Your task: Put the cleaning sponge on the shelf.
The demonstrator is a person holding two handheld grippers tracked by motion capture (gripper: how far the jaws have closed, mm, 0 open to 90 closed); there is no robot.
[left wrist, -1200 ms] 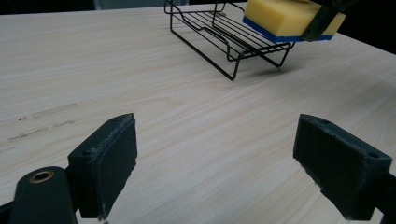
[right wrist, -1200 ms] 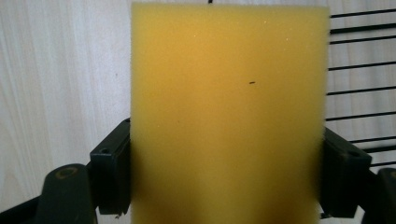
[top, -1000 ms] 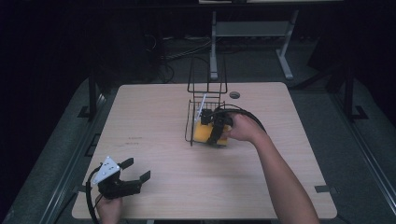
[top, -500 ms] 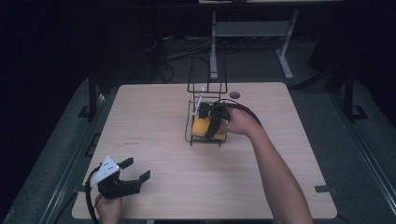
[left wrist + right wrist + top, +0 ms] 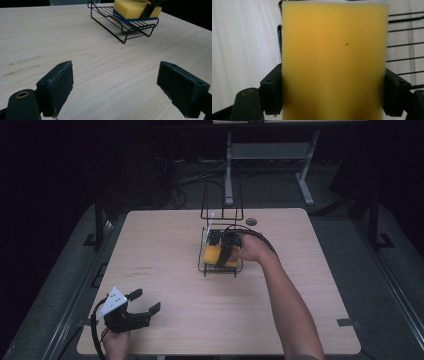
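Since a second ago my right gripper (image 5: 223,251) has carried the yellow sponge (image 5: 214,255) from beside the wire rack (image 5: 220,268) to over its shelf. Its jaws press the sponge from both sides, and the left gripper view shows the sponge (image 5: 130,9) low on the rack wires. I judge placement nearly done; release and withdrawal remain. My left gripper (image 5: 141,302) rests near the table's (image 5: 165,245) front corner, jaws wide and empty.

Left gripper (image 5: 145,304) agape, right gripper (image 5: 223,251) clamped.
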